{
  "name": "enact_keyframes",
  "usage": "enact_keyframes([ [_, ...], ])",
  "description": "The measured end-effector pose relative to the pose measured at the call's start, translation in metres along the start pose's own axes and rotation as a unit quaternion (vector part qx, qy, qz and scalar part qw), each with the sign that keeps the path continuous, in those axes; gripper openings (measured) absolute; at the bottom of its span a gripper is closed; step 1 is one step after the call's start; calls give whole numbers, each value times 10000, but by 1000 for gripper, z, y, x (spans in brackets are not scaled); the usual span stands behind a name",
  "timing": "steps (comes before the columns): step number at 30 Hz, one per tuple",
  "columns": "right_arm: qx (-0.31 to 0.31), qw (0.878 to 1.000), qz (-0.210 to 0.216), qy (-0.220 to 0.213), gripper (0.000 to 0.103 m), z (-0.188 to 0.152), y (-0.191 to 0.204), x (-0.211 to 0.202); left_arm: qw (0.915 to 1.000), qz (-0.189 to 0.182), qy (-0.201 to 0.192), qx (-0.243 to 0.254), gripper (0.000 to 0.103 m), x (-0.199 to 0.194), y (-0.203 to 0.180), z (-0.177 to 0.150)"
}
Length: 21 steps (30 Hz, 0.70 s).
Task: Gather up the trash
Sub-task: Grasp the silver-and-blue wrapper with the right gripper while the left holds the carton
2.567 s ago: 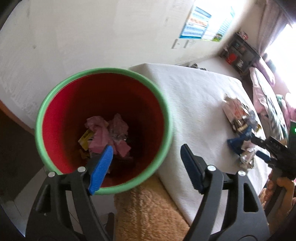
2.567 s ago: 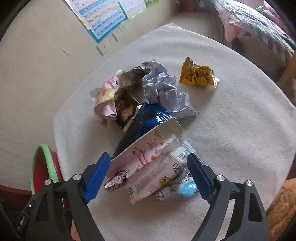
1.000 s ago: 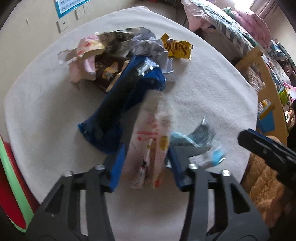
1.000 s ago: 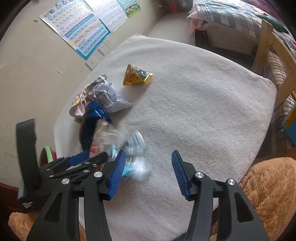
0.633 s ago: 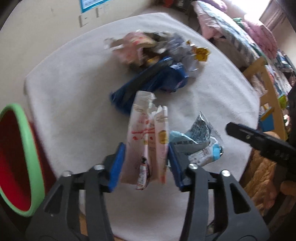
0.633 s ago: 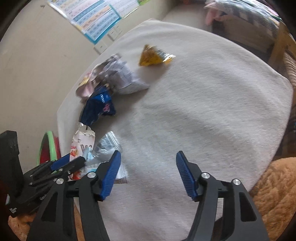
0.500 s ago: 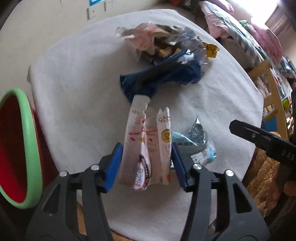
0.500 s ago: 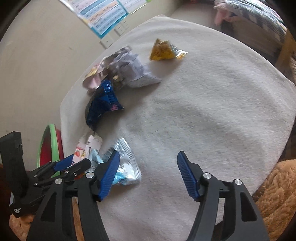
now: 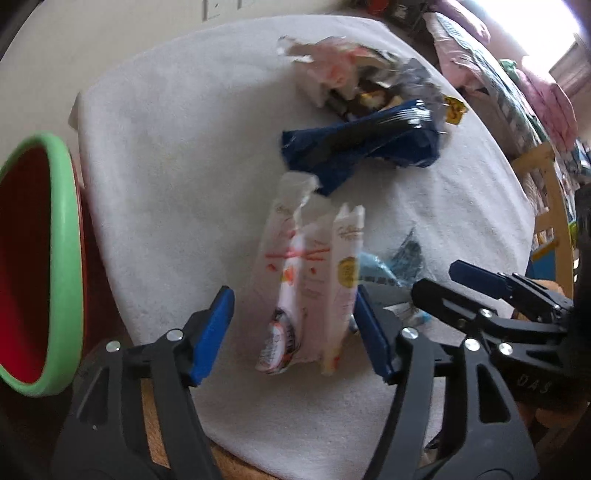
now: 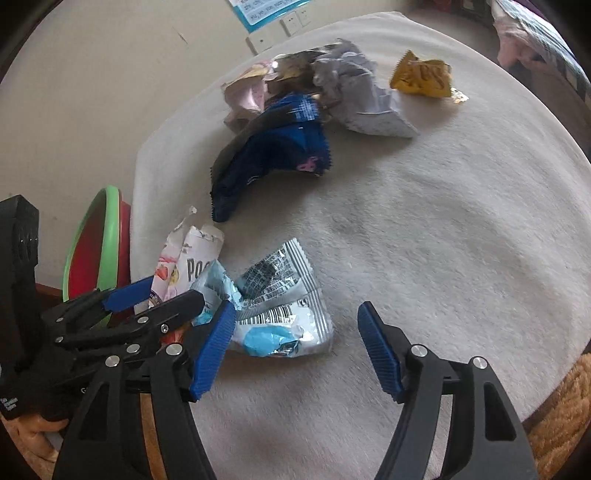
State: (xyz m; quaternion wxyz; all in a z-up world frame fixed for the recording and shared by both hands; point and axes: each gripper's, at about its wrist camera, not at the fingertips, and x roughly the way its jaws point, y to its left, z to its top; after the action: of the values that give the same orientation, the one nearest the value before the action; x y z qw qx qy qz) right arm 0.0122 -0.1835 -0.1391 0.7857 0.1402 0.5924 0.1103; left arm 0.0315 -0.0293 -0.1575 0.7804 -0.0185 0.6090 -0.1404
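Observation:
My left gripper (image 9: 295,332) is open, its jaws on either side of a white and pink snack wrapper (image 9: 306,280), which also shows in the right wrist view (image 10: 184,269). My right gripper (image 10: 295,347) is open and empty, just before a silver and light-blue wrapper (image 10: 277,306) lying on the white cloth. The red bin with a green rim (image 9: 40,258) stands at the table's left edge, also in the right wrist view (image 10: 96,243). A dark blue bag (image 10: 273,158), crumpled wrappers (image 10: 354,92) and a yellow packet (image 10: 421,77) lie farther back.
The round table carries a white cloth (image 10: 443,221). A wall with sockets (image 10: 280,26) and a poster is behind it. A wooden chair (image 9: 550,206) and bedding are at the right. A brown plush surface (image 10: 554,424) lies at the near right edge.
My left gripper came from over the bin to the table, shut on the white and pink wrapper and lifted it, and has now opened wider around it. My right gripper opened wider and drew back.

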Motion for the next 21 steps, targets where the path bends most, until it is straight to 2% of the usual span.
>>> enact_keyframes([
  [3, -45, 9997, 186, 120, 57, -2, 6, 7, 10000, 18, 6, -7, 64, 0, 3, -4],
  [10, 43, 9991, 388, 174, 50, 0, 5, 11, 10000, 34, -28, -63, 70, 0, 5, -2],
  [21, 309, 9972, 679, 58, 46, 4, -14, -9, 9992, -363, -104, -105, 75, -10, 20, -7],
])
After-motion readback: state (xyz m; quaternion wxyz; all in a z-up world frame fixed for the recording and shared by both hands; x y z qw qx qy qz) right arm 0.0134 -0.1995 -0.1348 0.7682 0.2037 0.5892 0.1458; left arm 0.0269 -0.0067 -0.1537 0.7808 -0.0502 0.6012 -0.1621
